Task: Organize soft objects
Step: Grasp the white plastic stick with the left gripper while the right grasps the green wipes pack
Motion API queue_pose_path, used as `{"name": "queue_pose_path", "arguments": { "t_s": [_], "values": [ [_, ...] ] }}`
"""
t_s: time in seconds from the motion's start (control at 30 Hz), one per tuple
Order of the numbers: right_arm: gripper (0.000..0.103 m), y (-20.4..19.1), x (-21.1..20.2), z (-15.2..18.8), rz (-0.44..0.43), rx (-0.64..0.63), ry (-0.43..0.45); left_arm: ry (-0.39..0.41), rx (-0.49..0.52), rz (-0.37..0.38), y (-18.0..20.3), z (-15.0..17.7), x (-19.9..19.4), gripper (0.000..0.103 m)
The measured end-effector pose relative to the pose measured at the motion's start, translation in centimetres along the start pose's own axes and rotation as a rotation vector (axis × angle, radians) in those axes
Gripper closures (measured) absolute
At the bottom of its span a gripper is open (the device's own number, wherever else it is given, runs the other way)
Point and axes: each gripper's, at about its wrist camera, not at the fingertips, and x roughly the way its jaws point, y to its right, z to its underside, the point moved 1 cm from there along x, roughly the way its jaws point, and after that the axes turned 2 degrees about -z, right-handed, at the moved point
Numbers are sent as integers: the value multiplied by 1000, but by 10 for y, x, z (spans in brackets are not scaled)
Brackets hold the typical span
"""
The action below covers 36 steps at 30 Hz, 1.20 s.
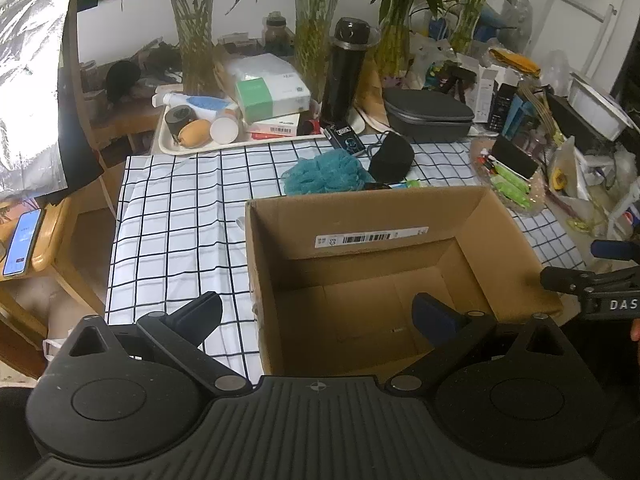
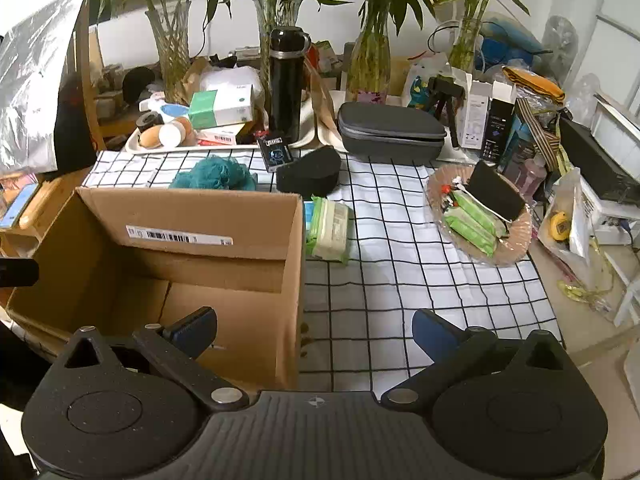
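Left gripper [image 1: 318, 314] wide, empty, over open brown cardboard box [image 1: 496, 216] | right gripper [image 2: 314, 328] wide, empty | teal mesh bath pouf [image 2: 214, 176] sat upper left behind box: likely light, squashy; pinch bunched centre.

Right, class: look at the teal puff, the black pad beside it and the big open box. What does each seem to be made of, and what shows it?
Teal puff: looks like gathered plastic mesh, ruffled and matte.
Black pad: probably foam sponge, with a dull, slightly grainy surface and soft rounded edges.
Box: brown cardboard, matte, with folded flaps and a printed barcode label stuck inside.
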Motion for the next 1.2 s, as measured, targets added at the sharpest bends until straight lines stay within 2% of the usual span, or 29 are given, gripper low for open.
{"name": "queue_pose_path", "arguments": {
  "t_s": [0.37,0.63,0.9,1.07,1.2],
  "values": [
    [0,20,12,-18,-111,54,2,6,42,-15,-8,-15,11,0],
    [0,39,29,-34,-115,80,15,28,27,-8,-22,-31,18,0],
    [0,68,50,-54,-124,130,50,60,-31,-17,-47,-55,30,0],
    [0,80,76,-64,-121,142,36,76,-59,5,-60,-66,40,0],
    [0,89,99,-72,-132,162,45,47,-70,55,-71,-76,58,0]
  ]
}}
